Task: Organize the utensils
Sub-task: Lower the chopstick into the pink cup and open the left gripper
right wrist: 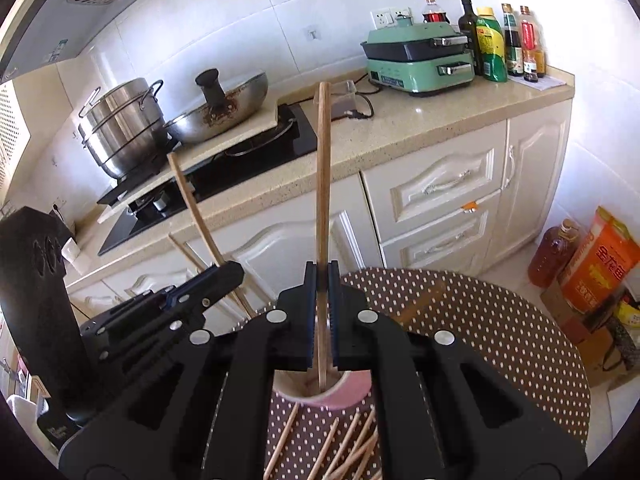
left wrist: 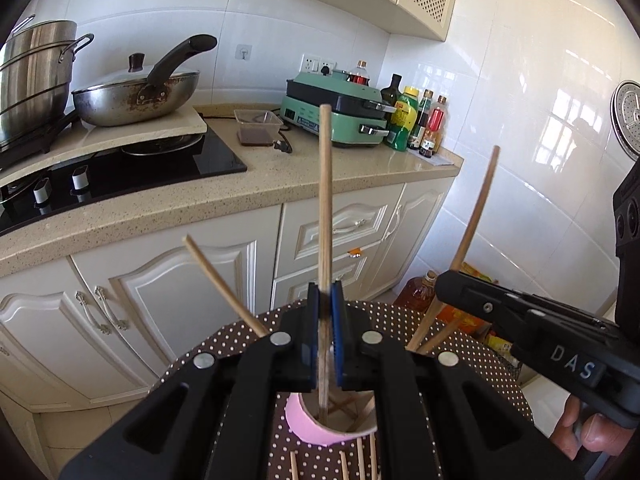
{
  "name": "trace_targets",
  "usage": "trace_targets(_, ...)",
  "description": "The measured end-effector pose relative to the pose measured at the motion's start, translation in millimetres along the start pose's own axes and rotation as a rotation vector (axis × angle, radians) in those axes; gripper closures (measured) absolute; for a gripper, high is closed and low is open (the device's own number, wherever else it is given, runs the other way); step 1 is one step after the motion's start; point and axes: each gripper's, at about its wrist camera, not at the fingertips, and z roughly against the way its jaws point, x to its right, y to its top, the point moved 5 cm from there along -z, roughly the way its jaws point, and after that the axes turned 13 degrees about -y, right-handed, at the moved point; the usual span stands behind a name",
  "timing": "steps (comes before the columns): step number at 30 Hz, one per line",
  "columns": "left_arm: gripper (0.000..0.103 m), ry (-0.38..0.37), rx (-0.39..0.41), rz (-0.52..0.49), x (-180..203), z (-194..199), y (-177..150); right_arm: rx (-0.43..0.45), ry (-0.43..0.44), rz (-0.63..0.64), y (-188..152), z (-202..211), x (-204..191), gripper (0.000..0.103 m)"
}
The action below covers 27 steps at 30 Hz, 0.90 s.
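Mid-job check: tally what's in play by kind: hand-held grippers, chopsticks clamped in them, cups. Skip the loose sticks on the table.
Hand-held grippers: 2 (left hand-held gripper, right hand-held gripper)
Chopsticks clamped: 2 (left chopstick, right chopstick)
Cups: 1 (pink cup)
Total: 5

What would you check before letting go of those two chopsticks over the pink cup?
1. Left hand-held gripper shut on its chopstick: ok.
2. Right hand-held gripper shut on its chopstick: ok.
3. Both lower tips inside the pink cup: ok.
4. Cup upright on the dotted table: ok.
5. Room left among the chopsticks already in the cup: cannot tell.
6. Loose chopsticks left on the table: not ok, more to collect.
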Motion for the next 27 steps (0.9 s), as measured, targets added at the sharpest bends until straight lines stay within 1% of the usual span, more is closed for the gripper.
trace_targets(5, 0.097, -0.002, -0.030, -0.006, 5.2, 5.4, -11.7, -0.022, -0.009, -0.008, -14.2, 7.4, 0.0, 0.097)
trace_targets(15, 0.096, 0.003, -0.108, 0.017, 3.6, 14.1, -30.4, -0.064, -0.032, -0.026, -37.2, 10.7, -1.6, 0.097)
trace_targets(16, 0.095, 0.004, -0.116, 0.020, 3.1, 14.8, -32.1, -0.065, -0.036, -0.025, -38.8, 10.7, -2.0, 0.097)
trace_targets(18, 0.083, 0.008, -0.129, 0.028, 1.5, 16.3, -35.0, -0.070, -0.041, -0.028, -41.8, 10.6, -3.0, 0.097)
trace_targets(23, 0.080, 0.016, -0.150, 0.042, -3.3, 21.6, -39.8, -0.079, -0.050, -0.037, -46.9, 10.9, -5.2, 0.097)
trace_targets(27, 0.079, 0.024, -0.151, 0.045, -6.0, 26.7, -40.8, -0.082, -0.056, -0.036, -49.7, 10.2, -8.6, 0.097)
